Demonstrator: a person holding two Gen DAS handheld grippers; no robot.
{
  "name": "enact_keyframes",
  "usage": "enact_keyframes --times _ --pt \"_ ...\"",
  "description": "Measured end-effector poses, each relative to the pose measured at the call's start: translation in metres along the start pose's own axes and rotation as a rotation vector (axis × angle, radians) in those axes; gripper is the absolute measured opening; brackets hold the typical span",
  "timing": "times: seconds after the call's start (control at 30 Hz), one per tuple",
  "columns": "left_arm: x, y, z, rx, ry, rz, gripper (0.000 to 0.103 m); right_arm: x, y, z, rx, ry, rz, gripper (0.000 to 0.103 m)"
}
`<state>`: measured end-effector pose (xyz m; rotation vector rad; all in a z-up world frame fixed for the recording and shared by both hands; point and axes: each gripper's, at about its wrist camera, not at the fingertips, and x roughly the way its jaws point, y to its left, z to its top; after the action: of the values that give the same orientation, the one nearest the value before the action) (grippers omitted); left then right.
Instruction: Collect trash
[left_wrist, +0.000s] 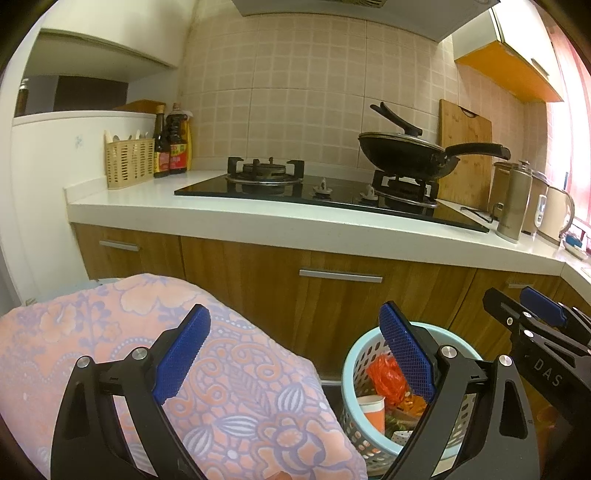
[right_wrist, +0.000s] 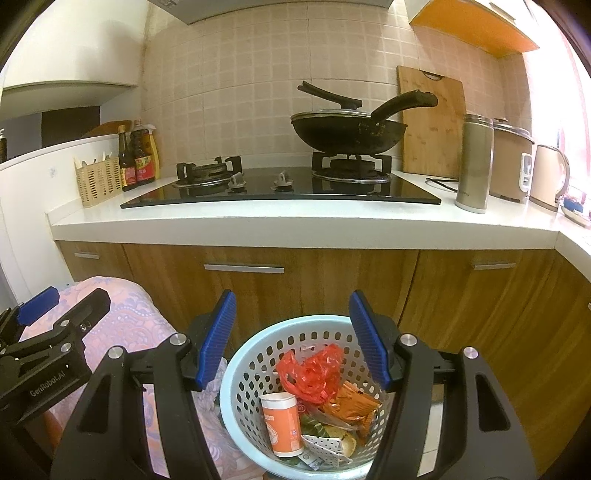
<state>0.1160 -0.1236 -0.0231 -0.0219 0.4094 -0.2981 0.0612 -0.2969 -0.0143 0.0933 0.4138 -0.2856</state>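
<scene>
A pale blue perforated trash basket (right_wrist: 236, 373) stands on the floor before the kitchen cabinets. Inside lie a red plastic bag (right_wrist: 314, 373), an orange-and-white cup (right_wrist: 282, 424), an orange wrapper (right_wrist: 351, 406) and other scraps. My right gripper (right_wrist: 293, 338) hovers open above the basket, nothing between its blue pads. My left gripper (left_wrist: 295, 354) is open too, empty, held over the edge of a pink flowered cloth (left_wrist: 240, 398), with the basket (left_wrist: 351, 369) just to its right. Each gripper shows at the edge of the other's view.
A white countertop (right_wrist: 258, 225) carries a black gas hob (right_wrist: 280, 192), a lidded wok (right_wrist: 347, 133), sauce bottles (right_wrist: 138, 158), a cutlery basket (right_wrist: 98, 182), a steel flask (right_wrist: 474, 162), a cutting board (right_wrist: 430, 122) and a kettle (right_wrist: 548, 177). Wooden cabinet doors (right_wrist: 314, 288) stand behind the basket.
</scene>
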Motion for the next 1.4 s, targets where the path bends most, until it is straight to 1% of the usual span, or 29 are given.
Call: enact_keyframes --times 0.67,0.9,0.97,1.03,1.17,1.4 --pt "-0.0023 -0.0035 0.0022 0.015 -0.003 0.003 0.090 0.0015 0.0047 -0.0023 -0.012 0.006 0.007 0.060" --pt "-0.0006 -0.0027 0.0029 0.013 0.007 0.027 0.090 0.0011 0.0047 -0.0030 -0.011 0.004 0.008 0.060" --pt "-0.0011 -0.0019 0.0031 0.009 0.005 0.034 0.092 0.0005 0.0045 -0.0028 -0.011 0.003 0.009 0.060" --pt "-0.0020 -0.0021 0.0031 0.010 0.001 0.048 0.094 0.0005 0.0046 -0.0030 -0.011 0.003 0.009 0.060" --pt "-0.0022 -0.0050 0.0034 0.037 -0.007 0.101 0.094 0.0005 0.0047 -0.0031 -0.012 0.003 0.007 0.060" --pt "-0.0036 -0.0029 0.0042 0.033 -0.007 0.102 0.095 0.0002 0.0055 -0.0014 -0.014 0.000 0.008 0.060"
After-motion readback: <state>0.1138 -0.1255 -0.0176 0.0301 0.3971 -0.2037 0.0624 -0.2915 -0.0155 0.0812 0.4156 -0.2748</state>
